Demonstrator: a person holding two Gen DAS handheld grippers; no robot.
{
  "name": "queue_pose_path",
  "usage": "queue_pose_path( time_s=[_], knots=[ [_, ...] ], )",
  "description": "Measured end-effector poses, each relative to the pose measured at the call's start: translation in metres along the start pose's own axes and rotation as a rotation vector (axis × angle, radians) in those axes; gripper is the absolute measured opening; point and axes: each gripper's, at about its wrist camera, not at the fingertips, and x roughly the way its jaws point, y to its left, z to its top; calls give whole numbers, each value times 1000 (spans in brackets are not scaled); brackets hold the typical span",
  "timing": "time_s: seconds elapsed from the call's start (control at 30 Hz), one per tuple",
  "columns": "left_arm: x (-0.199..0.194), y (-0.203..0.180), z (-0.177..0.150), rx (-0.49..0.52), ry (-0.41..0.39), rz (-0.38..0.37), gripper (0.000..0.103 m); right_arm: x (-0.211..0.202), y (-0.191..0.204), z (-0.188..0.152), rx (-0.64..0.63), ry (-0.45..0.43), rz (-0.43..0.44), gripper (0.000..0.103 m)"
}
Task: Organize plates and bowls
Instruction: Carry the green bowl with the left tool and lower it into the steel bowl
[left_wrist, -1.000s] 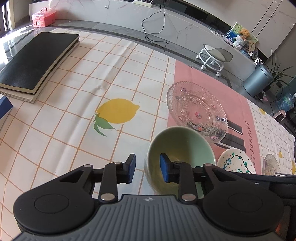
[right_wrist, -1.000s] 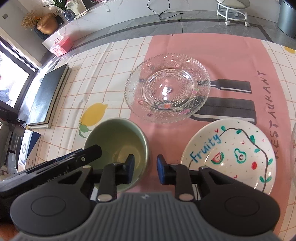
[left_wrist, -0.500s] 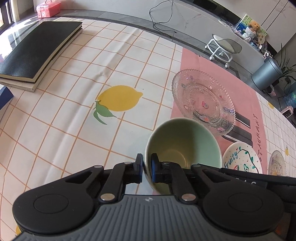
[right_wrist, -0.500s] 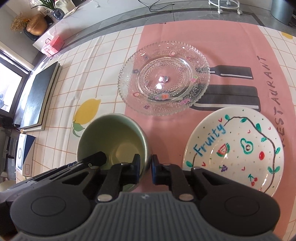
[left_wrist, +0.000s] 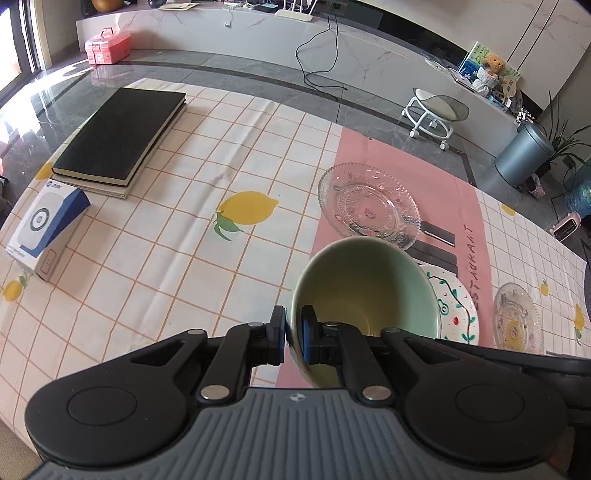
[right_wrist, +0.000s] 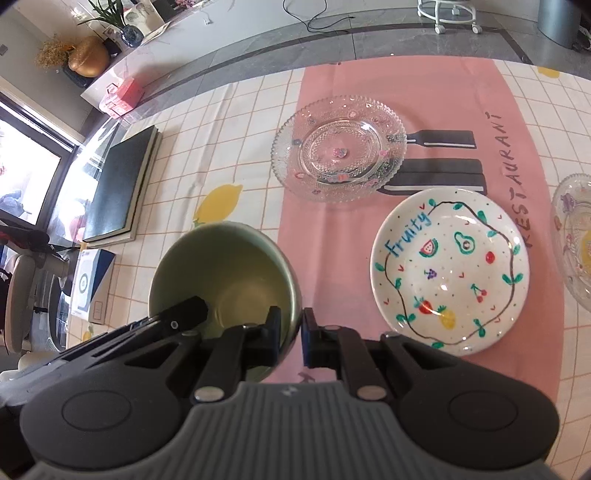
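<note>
green bowl (left_wrist: 365, 284) rim between both tongs (left_wrist: 293, 336) (right_wrist: 291, 336), beside fruity plate (right_wrist: 448, 269)

Grey marble floor (left_wrist: 229, 79) runs to a long pale ledge (left_wrist: 207, 33). White wheeled stool (left_wrist: 436, 110) and grey bin (left_wrist: 524, 158) ahead of me; bright window (right_wrist: 26, 166) at left.
</note>
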Motion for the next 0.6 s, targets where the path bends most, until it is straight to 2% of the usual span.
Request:
queue_pose_path(
  time_s=[0.3,0.43,0.6],
  knots=[
    [-80,-22,-39,25,-19,2,9,-83,1,-55,-33,-36,24,8],
    [-98,-29,-59,40,-5,-9,9,-112,-5,-82,-40,-44,34,9],
    [-108,-38,-87,49,18,-15,9,-128,-17,-111,-52,-21,35,9]
  ],
)
